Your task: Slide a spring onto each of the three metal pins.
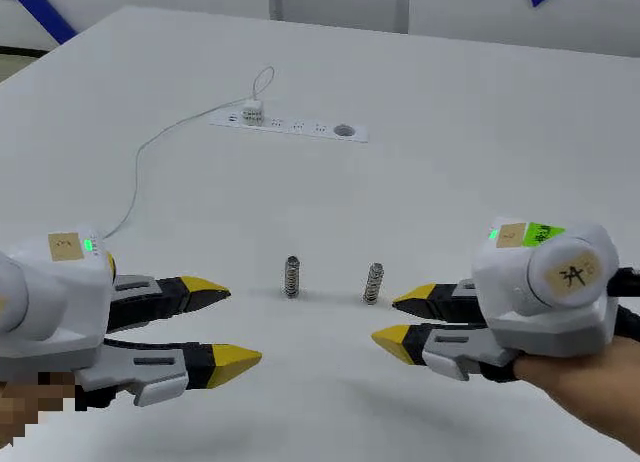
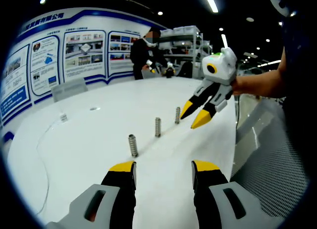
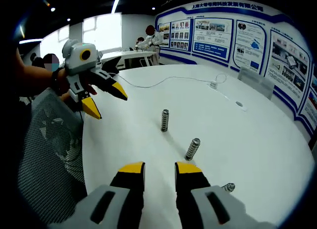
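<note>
Springs [image 1: 291, 277], grey metal coils, are standing upright mid-table; near them, left gripper [image 1: 244, 325] and right gripper [image 1: 384, 318] are hovering parted, empty.

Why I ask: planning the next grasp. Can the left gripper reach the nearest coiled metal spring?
Probably yes: the left gripper is open, only bare white table lies between it and the nearest coiled metal spring, and the right gripper hovers farther off.
</note>
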